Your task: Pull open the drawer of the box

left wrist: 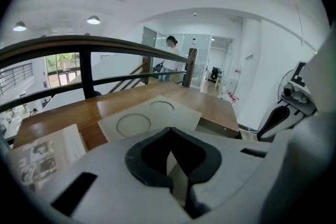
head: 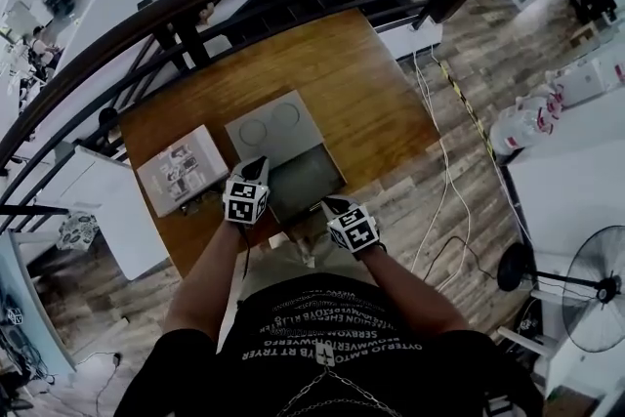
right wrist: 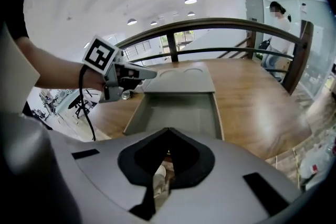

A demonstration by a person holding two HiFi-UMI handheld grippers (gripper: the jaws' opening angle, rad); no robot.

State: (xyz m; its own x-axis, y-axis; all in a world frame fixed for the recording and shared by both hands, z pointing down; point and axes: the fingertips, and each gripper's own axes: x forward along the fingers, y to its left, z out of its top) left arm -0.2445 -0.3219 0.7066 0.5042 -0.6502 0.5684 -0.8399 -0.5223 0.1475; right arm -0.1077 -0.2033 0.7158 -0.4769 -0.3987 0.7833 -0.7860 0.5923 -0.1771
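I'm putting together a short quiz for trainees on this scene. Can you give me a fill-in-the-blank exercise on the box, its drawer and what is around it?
1. The drawer of the grey box stands ____, not shut.
2. The top of the grey box bears ____ round marks.
3. The grey box rests on a table made of ____.
4. In the head view, the white printed carton lies to the ____ of the grey box.

Missing words: open; two; wood; left.
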